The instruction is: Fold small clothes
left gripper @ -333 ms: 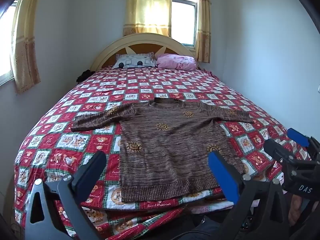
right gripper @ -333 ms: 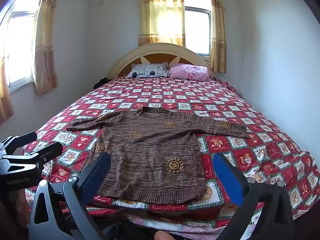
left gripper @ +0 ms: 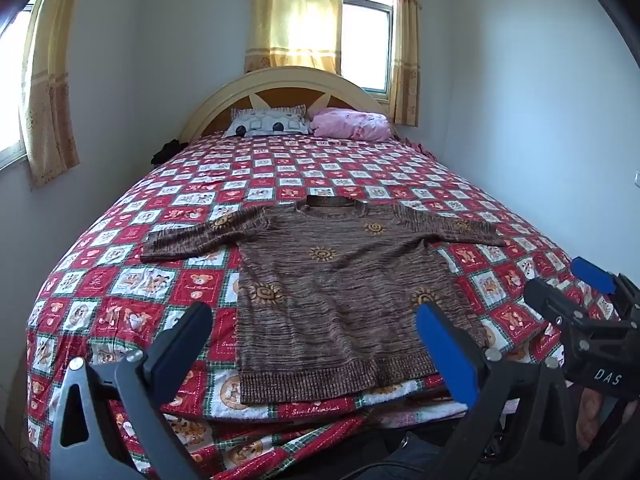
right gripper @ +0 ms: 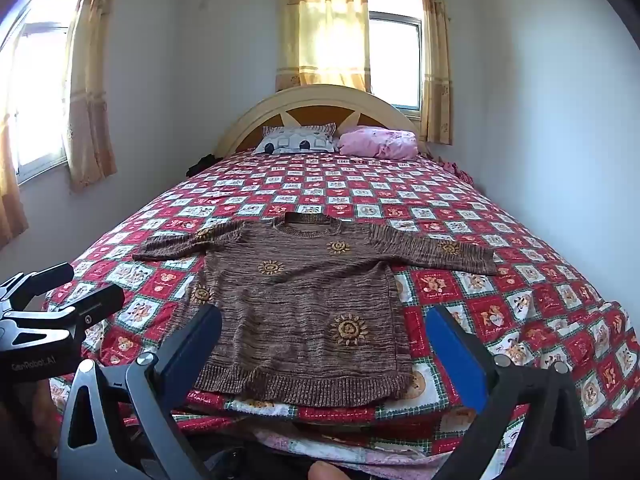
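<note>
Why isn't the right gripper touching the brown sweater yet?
Apart. In the right wrist view the right gripper hangs open before the foot of the bed, short of the sweater, nothing between its jaws.

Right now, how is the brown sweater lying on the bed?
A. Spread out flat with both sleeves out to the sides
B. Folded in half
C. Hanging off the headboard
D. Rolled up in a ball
A: the brown sweater lies flat on the checkered bedspread, with both sleeves stretched out sideways and nothing folded yet.

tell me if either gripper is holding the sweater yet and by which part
Nothing is held. The left gripper and right gripper both hang open short of the sweater, which lies flat on the bed.
</note>
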`<state>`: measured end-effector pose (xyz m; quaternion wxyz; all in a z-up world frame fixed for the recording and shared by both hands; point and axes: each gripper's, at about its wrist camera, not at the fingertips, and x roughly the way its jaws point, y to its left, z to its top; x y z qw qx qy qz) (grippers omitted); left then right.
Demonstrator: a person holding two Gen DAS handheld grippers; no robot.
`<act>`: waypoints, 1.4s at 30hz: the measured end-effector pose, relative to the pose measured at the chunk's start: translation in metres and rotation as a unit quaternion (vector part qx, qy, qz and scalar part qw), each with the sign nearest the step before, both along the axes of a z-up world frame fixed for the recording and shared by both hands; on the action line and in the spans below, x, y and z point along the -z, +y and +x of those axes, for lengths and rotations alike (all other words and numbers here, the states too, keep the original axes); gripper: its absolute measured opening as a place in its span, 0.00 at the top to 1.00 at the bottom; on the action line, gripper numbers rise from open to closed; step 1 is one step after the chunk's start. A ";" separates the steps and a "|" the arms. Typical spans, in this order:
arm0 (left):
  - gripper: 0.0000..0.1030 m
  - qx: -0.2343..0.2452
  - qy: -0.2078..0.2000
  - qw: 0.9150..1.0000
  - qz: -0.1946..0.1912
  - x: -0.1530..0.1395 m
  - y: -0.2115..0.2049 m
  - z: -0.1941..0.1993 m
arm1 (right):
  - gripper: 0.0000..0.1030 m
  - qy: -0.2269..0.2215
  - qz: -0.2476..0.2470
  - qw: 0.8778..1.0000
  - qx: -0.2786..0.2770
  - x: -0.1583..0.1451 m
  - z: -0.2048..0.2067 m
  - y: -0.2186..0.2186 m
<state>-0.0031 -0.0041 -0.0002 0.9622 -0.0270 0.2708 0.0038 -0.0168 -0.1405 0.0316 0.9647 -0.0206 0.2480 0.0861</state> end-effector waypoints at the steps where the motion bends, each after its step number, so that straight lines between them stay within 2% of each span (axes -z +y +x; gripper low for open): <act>1: 0.00 -0.001 0.000 1.000 -0.001 0.000 -0.001 -0.001 | 0.01 0.001 0.000 1.000 -0.001 0.001 0.001 0.001; 42: 0.00 -0.013 -0.003 1.000 -0.008 0.005 0.008 0.004 | 0.01 0.018 0.002 1.000 0.005 0.013 0.012 -0.002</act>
